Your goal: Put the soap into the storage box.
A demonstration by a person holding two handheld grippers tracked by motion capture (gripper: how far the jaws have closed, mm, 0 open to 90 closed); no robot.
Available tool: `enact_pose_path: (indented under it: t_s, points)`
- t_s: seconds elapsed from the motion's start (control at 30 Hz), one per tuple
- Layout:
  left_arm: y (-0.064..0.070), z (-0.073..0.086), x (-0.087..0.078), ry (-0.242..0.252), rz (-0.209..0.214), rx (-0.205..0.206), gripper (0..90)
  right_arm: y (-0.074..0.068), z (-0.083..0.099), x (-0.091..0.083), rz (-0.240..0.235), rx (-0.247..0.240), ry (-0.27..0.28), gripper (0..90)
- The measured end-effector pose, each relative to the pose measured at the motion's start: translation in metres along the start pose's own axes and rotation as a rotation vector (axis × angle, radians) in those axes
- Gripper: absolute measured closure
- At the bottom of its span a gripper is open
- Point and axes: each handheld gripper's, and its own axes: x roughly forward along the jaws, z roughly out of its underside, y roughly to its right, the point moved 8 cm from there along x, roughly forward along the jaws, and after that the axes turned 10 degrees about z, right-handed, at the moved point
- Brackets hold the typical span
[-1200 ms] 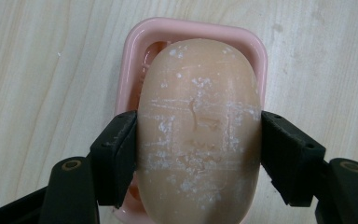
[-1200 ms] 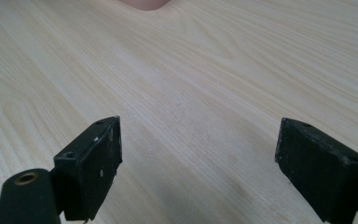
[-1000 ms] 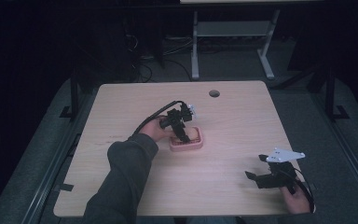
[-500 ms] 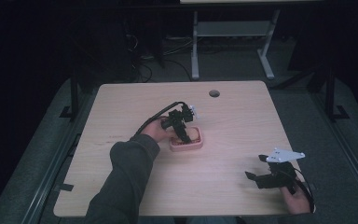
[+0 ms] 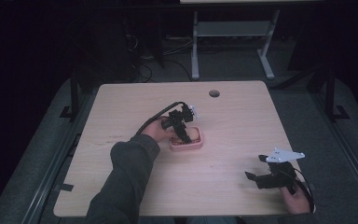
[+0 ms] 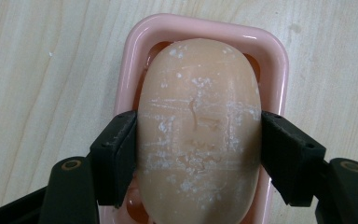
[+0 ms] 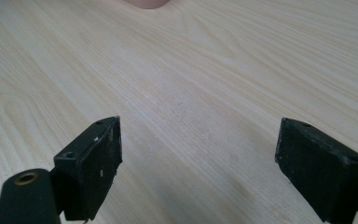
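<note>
The left gripper [image 6: 198,154] is clamped on a bar of soap [image 6: 199,130], its two black jaws pressed flat against the bar's long sides about midway along its length. The soap is a pale peach oval, its top scuffed with whitish scratches and flecks, and it sits in a pink soap dish [image 6: 275,60] with rounded corners; in the left gripper view the dish's glossy rim frames the far end and both flanks of the bar, and whether the soap rests on the dish floor or is raised slightly off it cannot be told. In the high view the left gripper [image 5: 181,125] points down over the soap dish [image 5: 186,145], which stands near the middle of the light wooden surface [image 5: 242,116], with the person's dark-sleeved forearm [image 5: 126,177] reaching in from the lower edge and a black cable arching off the gripper. Well apart, near the front right corner of the surface, the right gripper [image 5: 261,176] is held low in the person's right hand [image 5: 294,200], a grey three-cornered plate on top. In the right gripper view that gripper [image 7: 198,154] is spread wide with nothing between the jaws, bare wood grain beneath, and a sliver of the pink dish [image 7: 147,3] at the top edge.
</note>
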Motion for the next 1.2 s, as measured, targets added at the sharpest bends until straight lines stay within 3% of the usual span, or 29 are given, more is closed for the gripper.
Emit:
enact_pose_path:
  t_s: [0.9,1.2]
  points:
    - [0.0009,0.0010,-0.0002,-0.011,0.001,0.005,31.4,-0.0004,0.0000,0.0006,-0.001,-0.002,-0.001,14.1]
    - [0.0044,0.0006,-0.0063,0.010,-0.005,0.006,27.9,-0.0004,-0.0003,0.0011,-0.001,-0.007,0.001,14.1]
